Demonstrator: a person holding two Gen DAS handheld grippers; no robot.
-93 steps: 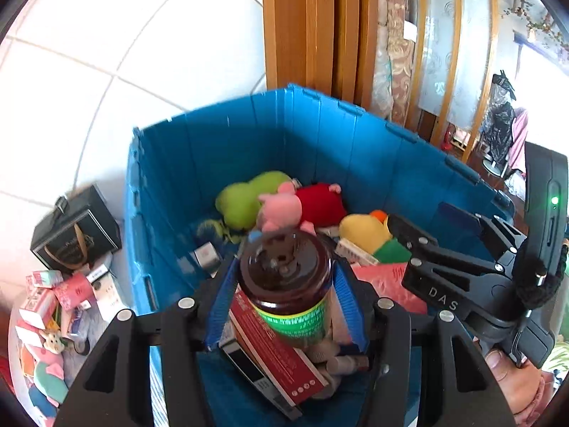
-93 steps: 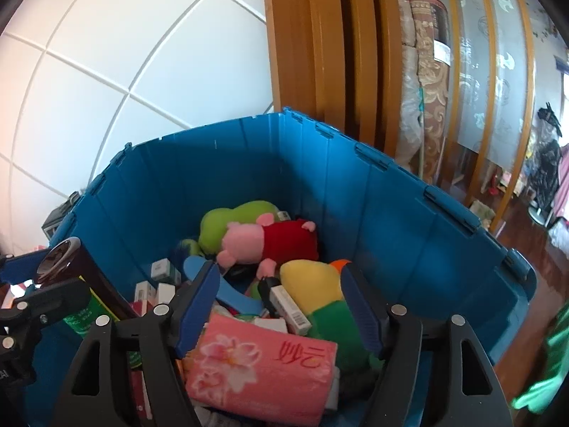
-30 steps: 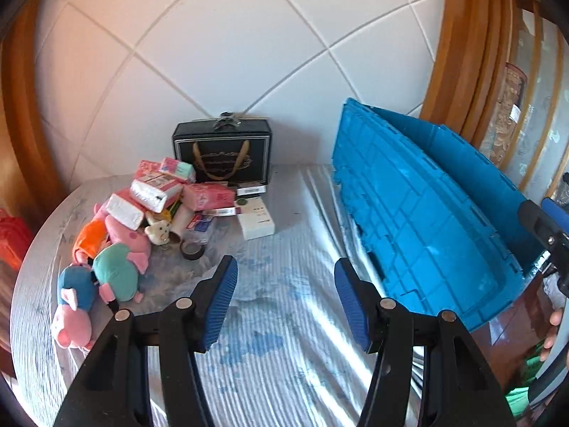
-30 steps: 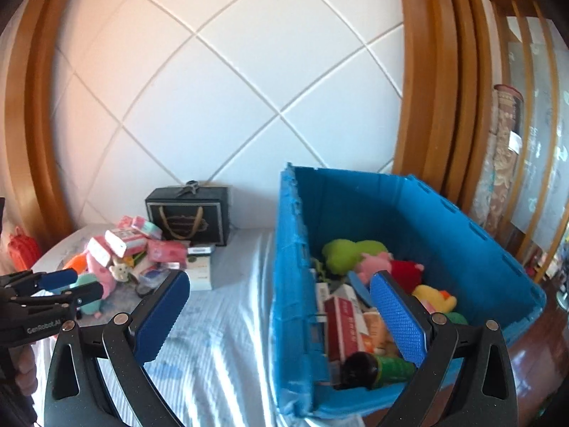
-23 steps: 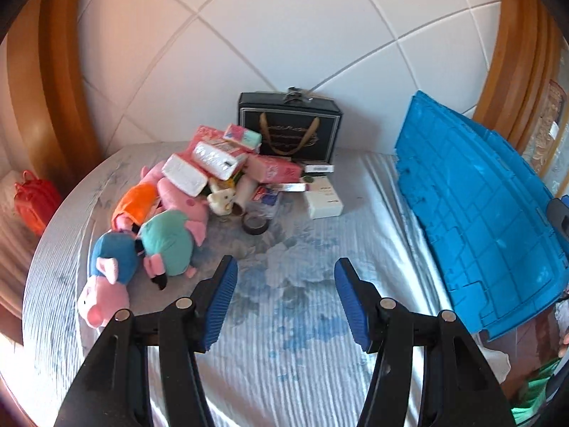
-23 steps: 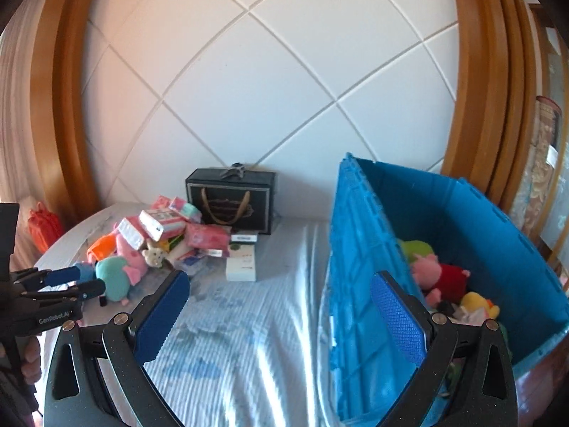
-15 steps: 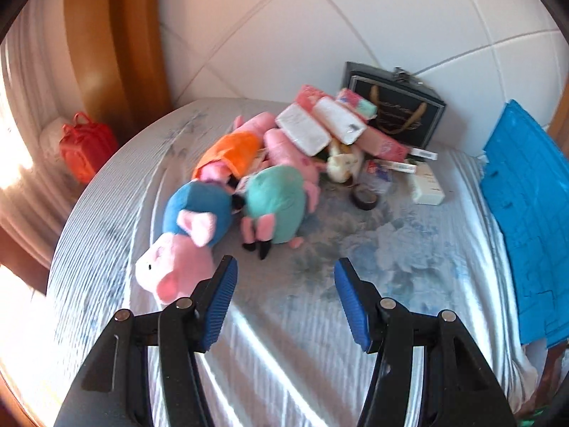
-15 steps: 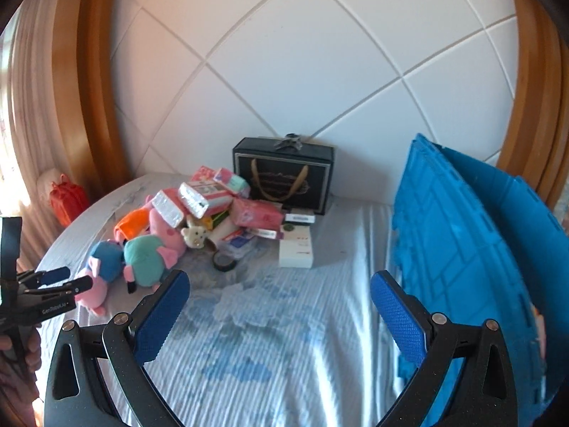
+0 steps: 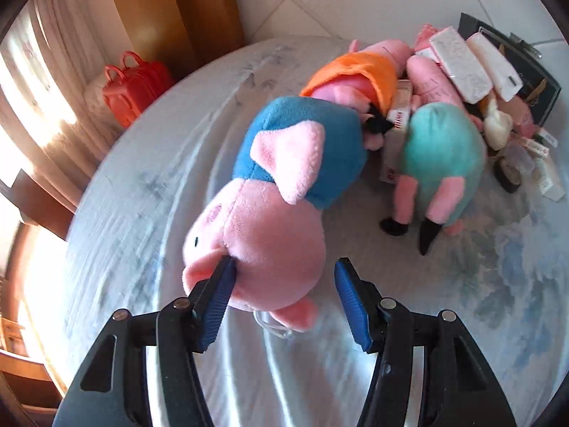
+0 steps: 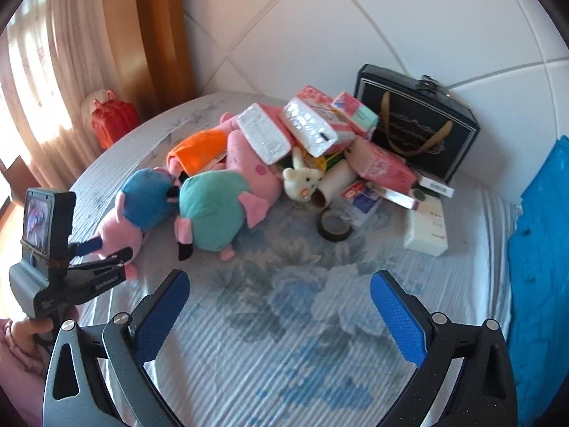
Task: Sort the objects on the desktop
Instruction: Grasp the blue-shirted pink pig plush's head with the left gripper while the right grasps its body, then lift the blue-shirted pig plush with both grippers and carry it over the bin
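We are over a round table (image 10: 473,249) covered in a pale cloth with blue flowers, set against a white quilted wall with wooden trim; a red bag (image 9: 133,85) sits beyond the far left edge by the curtains.

Our left gripper (image 9: 282,306) is low over the left part of the table. Its jaws stand apart around the head of the pink pig plush in the blue shirt (image 9: 302,156): the left pad touches the snout side, while the right pad is clear of the toy. It is not clenched on the plush.

Just right of that plush lies a second pig in a teal shirt (image 10: 209,206), feet toward us. Behind the two lies a pig in orange (image 10: 199,149). Farther right is the heap: wrapped tissue packs (image 10: 306,128) on top of a big pink plush (image 10: 254,167), a small cream bear (image 10: 306,179), a cardboard tube (image 10: 329,185), a roll of dark tape (image 10: 334,227) flat on the cloth, and a white box (image 10: 426,227) near the right. A black gift bag (image 10: 416,124) with gold handles leans against the wall behind the pile.

Our right gripper (image 10: 279,315) hovers over bare cloth at the near middle, jaws wide and empty. The blue crate (image 10: 537,284) shows at the far right edge.
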